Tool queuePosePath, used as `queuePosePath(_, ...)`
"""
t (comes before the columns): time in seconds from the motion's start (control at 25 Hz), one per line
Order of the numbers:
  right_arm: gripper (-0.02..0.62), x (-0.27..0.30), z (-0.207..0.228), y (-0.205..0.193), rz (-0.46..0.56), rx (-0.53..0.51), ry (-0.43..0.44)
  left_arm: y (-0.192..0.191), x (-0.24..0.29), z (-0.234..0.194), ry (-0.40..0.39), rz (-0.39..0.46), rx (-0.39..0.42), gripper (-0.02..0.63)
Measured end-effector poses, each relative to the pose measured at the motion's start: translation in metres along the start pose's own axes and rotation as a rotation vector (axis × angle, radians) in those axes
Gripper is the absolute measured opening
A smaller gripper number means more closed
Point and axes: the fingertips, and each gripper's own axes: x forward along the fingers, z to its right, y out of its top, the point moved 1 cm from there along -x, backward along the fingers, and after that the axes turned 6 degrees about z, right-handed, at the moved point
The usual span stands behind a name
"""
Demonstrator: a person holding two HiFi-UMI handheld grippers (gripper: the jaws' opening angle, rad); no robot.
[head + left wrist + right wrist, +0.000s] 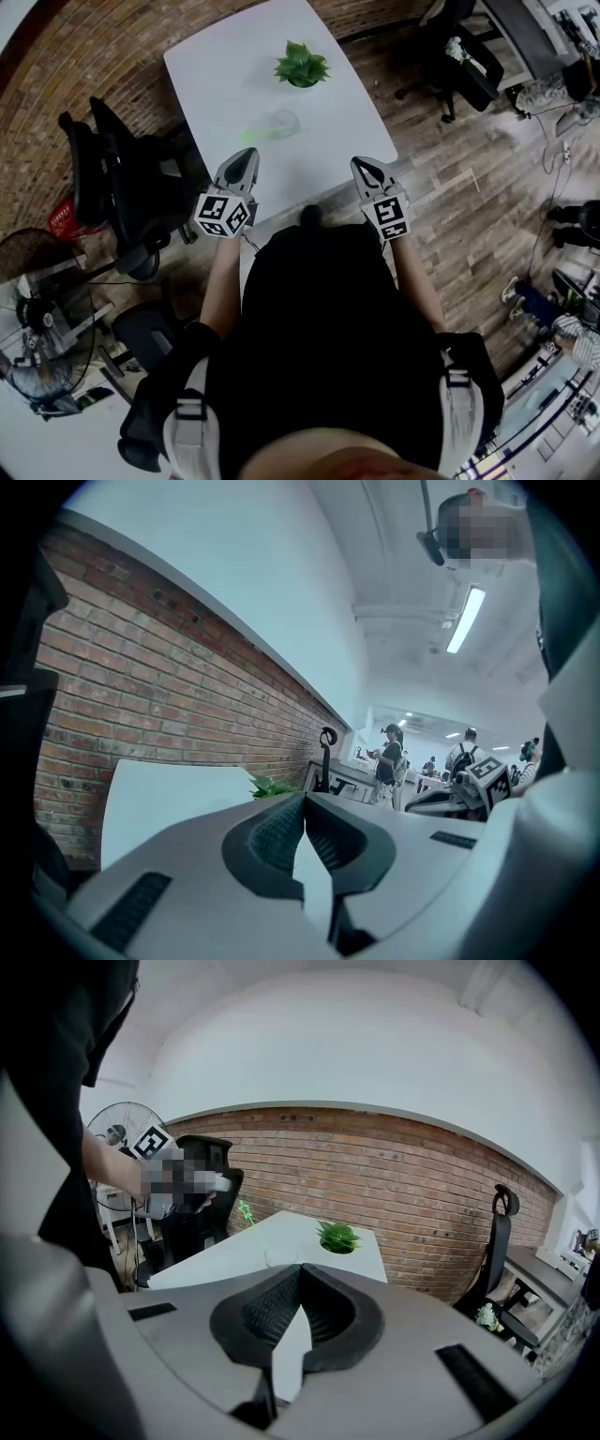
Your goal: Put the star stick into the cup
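Two pairs of jaws pressed together, empty: left gripper (246, 159) and right gripper (364, 166), at the near edge of the table (234, 66). Ahead, mid-table, star stick (253, 134) slanting leftward out of the cup (285, 122), apparently already in; nearer the left gripper.

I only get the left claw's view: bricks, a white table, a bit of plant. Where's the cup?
Observer: The head view shows the cup on the table, nearer you than the plant.
Operator: Is the star stick in it?
Observer: Looks so. In the right gripper view the star stick leans left out of the cup.
Operator: Is the other claw holding anything?
Observer: No, the right claw is shut with nothing in it.
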Motion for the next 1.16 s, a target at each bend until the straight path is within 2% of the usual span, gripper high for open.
queuePosePath(1.16, -0.003, 0.0068, 0.0037, 0.0002, 0.007, 0.013, -0.019, 0.0032, -0.0014, -0.0012, 0.007, 0.001, 0.014, 0.021)
